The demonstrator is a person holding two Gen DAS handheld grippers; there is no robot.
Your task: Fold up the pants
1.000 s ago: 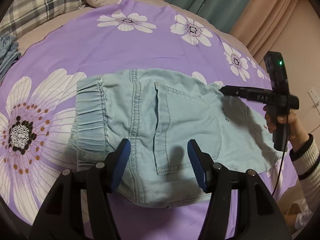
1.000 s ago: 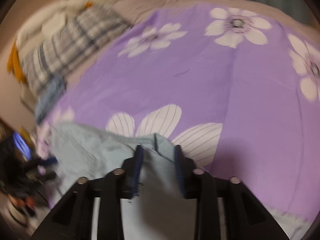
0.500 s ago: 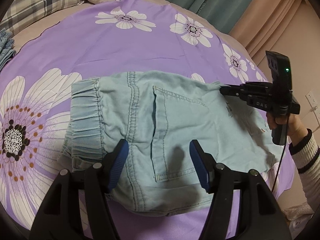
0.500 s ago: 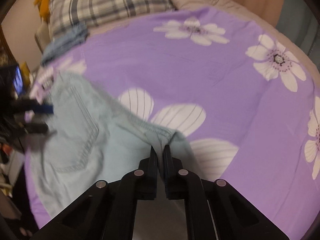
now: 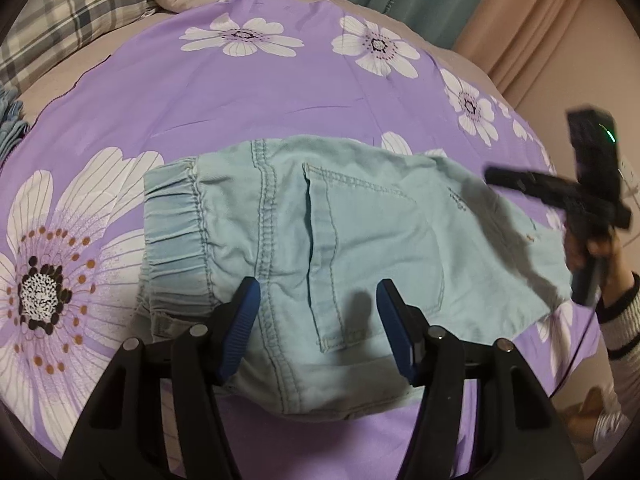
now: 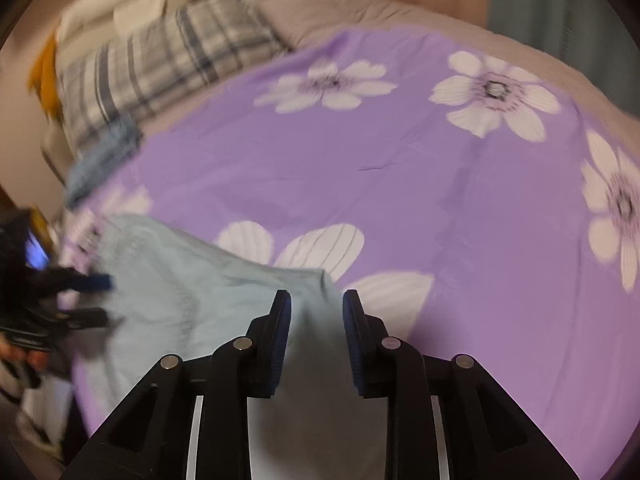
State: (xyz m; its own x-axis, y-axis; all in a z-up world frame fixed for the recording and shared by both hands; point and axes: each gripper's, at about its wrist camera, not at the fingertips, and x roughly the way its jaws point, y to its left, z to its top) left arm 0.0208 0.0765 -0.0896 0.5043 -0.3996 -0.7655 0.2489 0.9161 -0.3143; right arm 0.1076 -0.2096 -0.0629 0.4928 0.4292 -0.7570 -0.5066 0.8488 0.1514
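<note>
From the left wrist camera we see our left gripper point(image 5: 318, 328) with its two blue pads point(image 5: 240, 330) standing wide apart, above the pants point(image 5: 344, 256). Nothing is squeezed between them. The pants are light blue and lie folded on the purple flower sheet point(image 5: 200, 92), with the stretchy waistband point(image 5: 172, 224) on the left and a back pocket point(image 5: 372, 256) in the middle. Far to the right, a hand point(image 5: 596, 248) in a striped sleeve point(image 5: 622, 320) holds our right gripper point(image 5: 496, 176) above the far end of the pants. It looks blurry, and from here we cannot tell how its jaws stand. A plaid pillow point(image 5: 68, 16) sits at the top left.

From the right wrist camera the picture is blurry. Our right gripper point(image 6: 316, 320) has just been opening, and its jaws are a little apart. The end of the pants point(image 6: 172, 280) lies in the gap, but the pads point(image 6: 280, 340) do not press on it. The rest of the pants stretches off to the left on the sheet point(image 6: 440, 200), where we see our left gripper point(image 6: 94, 298) over them.
</note>
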